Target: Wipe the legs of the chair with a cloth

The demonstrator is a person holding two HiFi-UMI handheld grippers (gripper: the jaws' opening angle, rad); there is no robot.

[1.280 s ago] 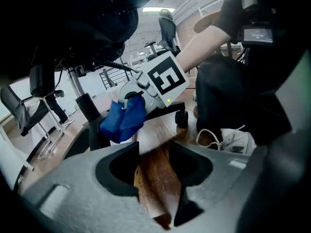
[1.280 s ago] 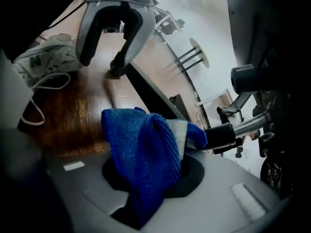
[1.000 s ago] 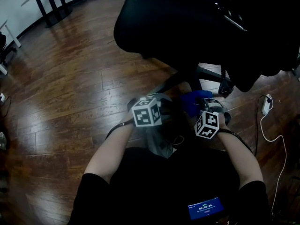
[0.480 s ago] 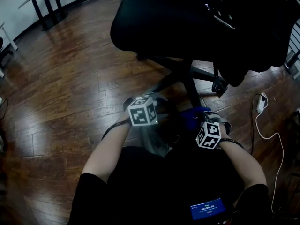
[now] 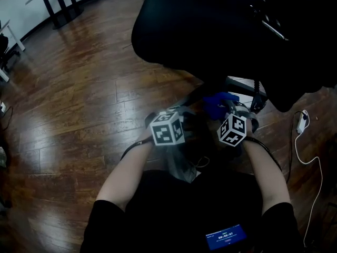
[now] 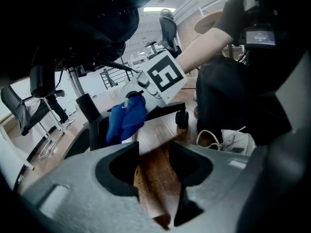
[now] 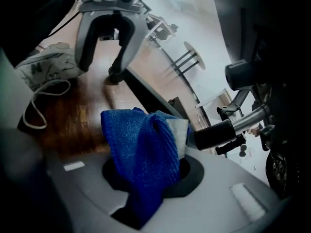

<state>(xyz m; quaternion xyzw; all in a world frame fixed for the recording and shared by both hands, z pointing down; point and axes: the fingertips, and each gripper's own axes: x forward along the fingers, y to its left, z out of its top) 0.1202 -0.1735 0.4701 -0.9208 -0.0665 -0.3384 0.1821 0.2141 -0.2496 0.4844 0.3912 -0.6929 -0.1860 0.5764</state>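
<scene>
Two grippers sit low under the chair [image 5: 200,20]: right gripper [image 7: 148,171] clamps the bunched blue cloth [image 7: 138,140] just beside a leg [image 7: 146,98]; left gripper [image 6: 155,154] jaws narrowly apart, empty, over floor [image 5: 79,88]

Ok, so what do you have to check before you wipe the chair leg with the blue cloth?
1. Cloth held firmly: ok. The blue cloth is bunched between the jaws of the right gripper.
2. Left gripper free: ok. Its jaws stand apart with only the floor showing between them.
3. Chair leg in reach: ok. It lies close in front of both grippers.
4. Cloth touching the leg: cannot tell. It is near the leg, but no view shows the contact.
5. White plug out of the way: ok. It lies on the floor off to the right, apart from the grippers.
</scene>
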